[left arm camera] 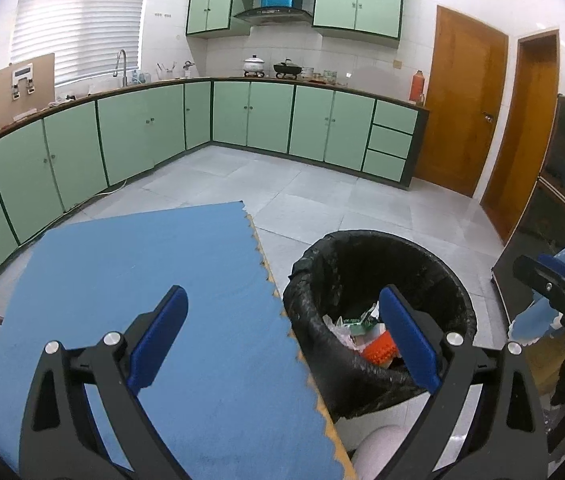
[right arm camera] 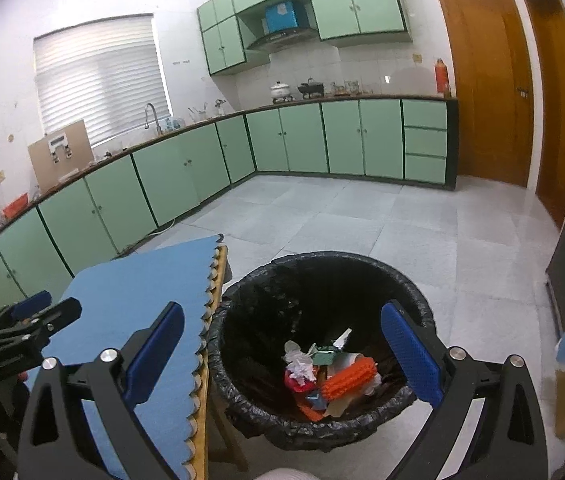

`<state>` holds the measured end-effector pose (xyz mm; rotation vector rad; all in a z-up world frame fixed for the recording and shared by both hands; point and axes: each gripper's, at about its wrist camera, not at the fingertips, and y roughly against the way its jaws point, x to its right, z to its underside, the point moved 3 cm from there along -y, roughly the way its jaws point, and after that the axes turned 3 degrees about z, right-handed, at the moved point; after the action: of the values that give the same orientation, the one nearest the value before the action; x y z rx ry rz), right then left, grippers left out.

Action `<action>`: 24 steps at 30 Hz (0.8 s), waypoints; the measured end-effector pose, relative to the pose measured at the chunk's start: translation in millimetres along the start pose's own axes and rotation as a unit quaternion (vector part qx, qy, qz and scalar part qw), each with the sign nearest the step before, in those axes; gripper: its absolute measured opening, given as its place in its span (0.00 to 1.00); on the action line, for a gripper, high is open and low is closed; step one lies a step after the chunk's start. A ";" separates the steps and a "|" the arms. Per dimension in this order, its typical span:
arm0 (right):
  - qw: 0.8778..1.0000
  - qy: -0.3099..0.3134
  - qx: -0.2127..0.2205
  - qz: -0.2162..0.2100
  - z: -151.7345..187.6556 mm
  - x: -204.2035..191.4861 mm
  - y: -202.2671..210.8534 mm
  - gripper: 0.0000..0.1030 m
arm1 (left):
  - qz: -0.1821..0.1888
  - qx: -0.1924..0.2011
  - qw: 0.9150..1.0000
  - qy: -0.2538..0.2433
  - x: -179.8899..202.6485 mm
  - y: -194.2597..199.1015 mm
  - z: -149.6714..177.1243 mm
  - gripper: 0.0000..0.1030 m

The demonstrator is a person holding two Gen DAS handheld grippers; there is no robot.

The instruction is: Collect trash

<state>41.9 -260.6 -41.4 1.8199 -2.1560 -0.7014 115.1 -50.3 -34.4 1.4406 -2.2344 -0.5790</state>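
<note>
Trash (right arm camera: 332, 376) lies in bin (right arm camera: 242, 308) — between right tongs (right arm camera: 286, 354), below.

Green cabinets (left arm camera: 250, 114), tiled floor (left arm camera: 322, 196), wooden doors (left arm camera: 462, 100)

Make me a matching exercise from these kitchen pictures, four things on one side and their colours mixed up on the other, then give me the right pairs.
Things:
1. mat
2. bin bag
3. spiky roller
4. lower cabinets

Colours:
A. orange
B. pale green
C. blue
D. black

Pairs: 1-C, 2-D, 3-A, 4-B. The spiky roller lies among the trash inside the bin bag, and the mat covers the table beside it.
</note>
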 end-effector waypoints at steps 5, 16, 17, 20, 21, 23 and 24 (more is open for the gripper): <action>1.000 0.015 0.007 -0.010 2.2 -17.4 15.9 0.94 | -0.006 0.004 1.000 0.003 -2.6 21.0 6.4 0.91; 0.999 0.032 0.021 -0.028 0.6 -42.3 39.2 0.94 | -0.016 0.020 1.000 0.001 -5.0 51.1 8.0 0.91; 0.999 0.034 0.021 -0.028 0.8 -44.0 40.6 0.94 | -0.016 0.020 1.000 0.002 -5.4 52.6 8.3 0.91; 0.998 0.041 0.023 -0.030 1.3 -48.5 42.7 0.94 | -0.016 0.023 1.000 0.003 -5.6 57.8 8.9 0.91; 0.998 0.042 0.022 -0.031 1.0 -49.6 43.4 0.94 | -0.016 0.024 1.000 0.002 -5.5 59.0 8.2 0.91; 0.998 0.043 0.023 -0.032 1.0 -51.2 44.4 0.94 | -0.016 0.028 0.999 0.001 -5.0 62.3 8.3 0.91; 0.998 0.044 0.023 -0.033 1.3 -51.9 44.7 0.94 | -0.016 0.029 0.999 0.001 -5.0 63.7 8.3 0.91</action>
<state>13.2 -204.8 -13.7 1.9142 -2.0817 -0.5790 65.0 -20.6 -6.8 1.5063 -2.2485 -0.5274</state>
